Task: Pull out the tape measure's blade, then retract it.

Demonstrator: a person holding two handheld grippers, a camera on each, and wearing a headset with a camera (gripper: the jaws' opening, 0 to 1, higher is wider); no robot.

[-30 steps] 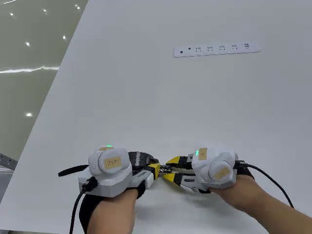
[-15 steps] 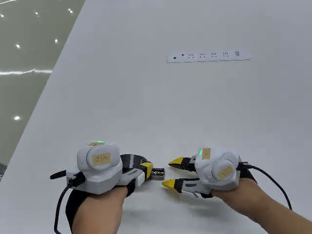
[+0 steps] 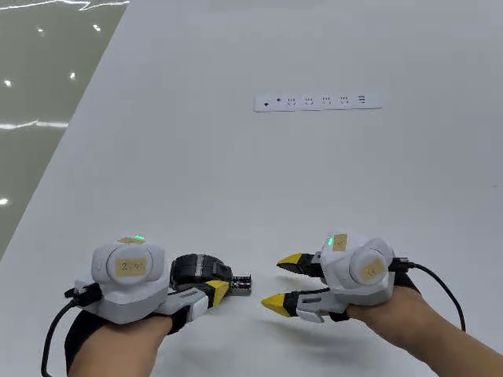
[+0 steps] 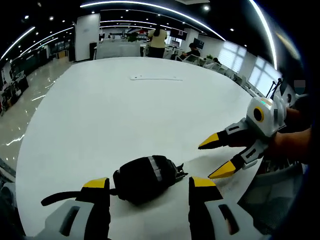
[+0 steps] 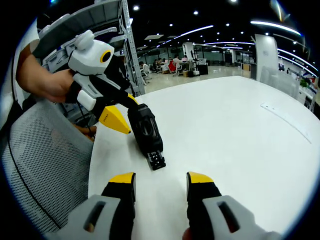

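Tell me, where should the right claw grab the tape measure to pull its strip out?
Probably the small end tab poking out of the black tape measure. It points toward the open right gripper, so come straight in from that side, low along the table, and pinch the tab.

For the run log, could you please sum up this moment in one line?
left gripper: open, jaws either side of tape measure | right gripper: open, apart | blade: retracted
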